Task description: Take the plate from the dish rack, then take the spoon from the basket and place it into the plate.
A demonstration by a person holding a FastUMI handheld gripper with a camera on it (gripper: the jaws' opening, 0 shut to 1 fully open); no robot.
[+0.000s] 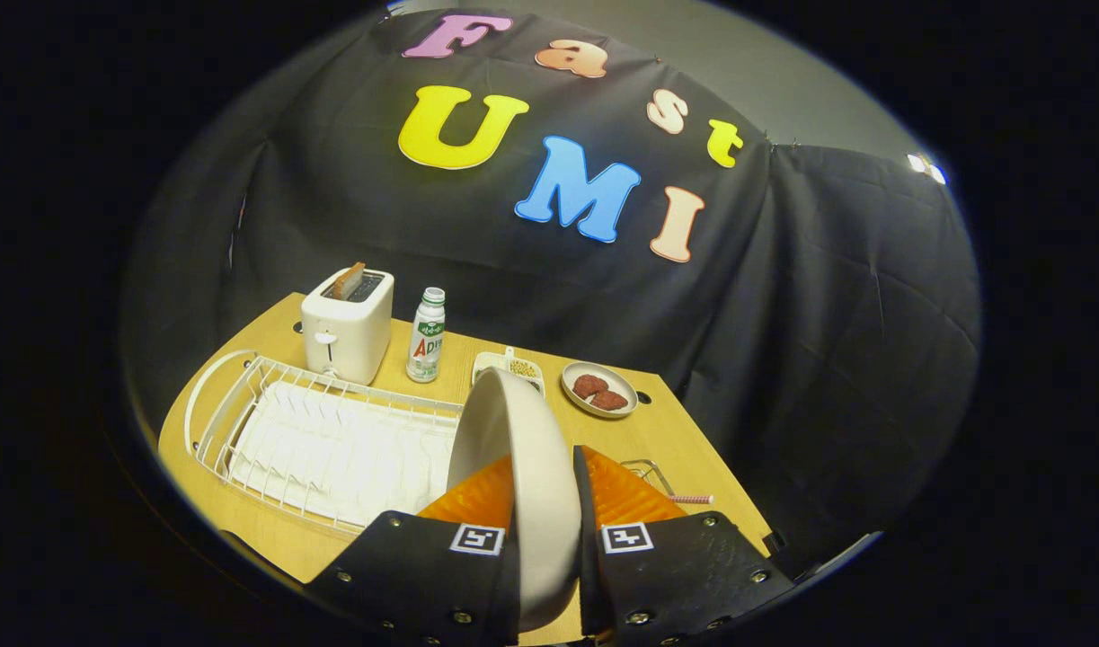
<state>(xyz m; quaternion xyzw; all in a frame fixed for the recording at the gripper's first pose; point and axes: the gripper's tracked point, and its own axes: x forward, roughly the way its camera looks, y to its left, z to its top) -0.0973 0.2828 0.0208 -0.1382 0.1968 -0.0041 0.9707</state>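
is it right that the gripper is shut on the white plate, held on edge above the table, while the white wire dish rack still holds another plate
Not quite. The gripper is shut on the white plate, held on edge, but the white wire dish rack holds no other plate; its slots stand bare in the gripper view.

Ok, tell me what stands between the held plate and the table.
Nothing visible. The gripper holds the plate on edge beside the dish rack; bare table lies just ahead.

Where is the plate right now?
In the gripper view the plate stands on edge, clamped between the tool's two fingers and lifted above the wooden table, just right of the white dish rack.
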